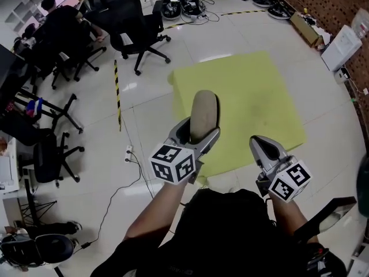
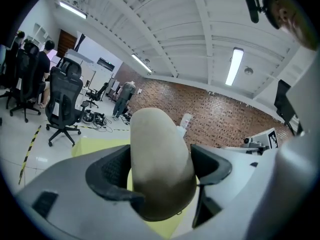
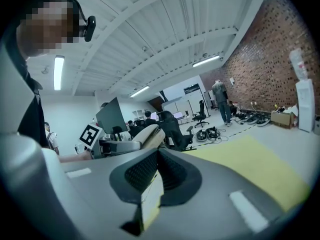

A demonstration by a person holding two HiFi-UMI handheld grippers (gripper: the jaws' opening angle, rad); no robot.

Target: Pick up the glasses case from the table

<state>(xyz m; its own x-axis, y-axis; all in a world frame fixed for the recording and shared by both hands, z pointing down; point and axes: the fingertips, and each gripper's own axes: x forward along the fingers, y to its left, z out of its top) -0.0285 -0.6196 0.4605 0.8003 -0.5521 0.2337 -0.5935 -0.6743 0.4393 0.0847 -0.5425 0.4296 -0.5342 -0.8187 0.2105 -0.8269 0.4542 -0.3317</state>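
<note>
left gripper [image 1: 200,133]: your jaws pinch the glasses case [image 1: 204,111] at its lower end, one pad on each side. the case is beige and oval, and stands upright with its rounded top well past the jaw tips. it is off the yellow table [image 1: 253,97], held up near you above the table's near left part. right gripper [image 1: 262,145]: you hold its jaws pressed together with nothing between them, to the right of the case and apart from it. black office chairs [image 1: 135,25] stand on the floor, far left.
</note>
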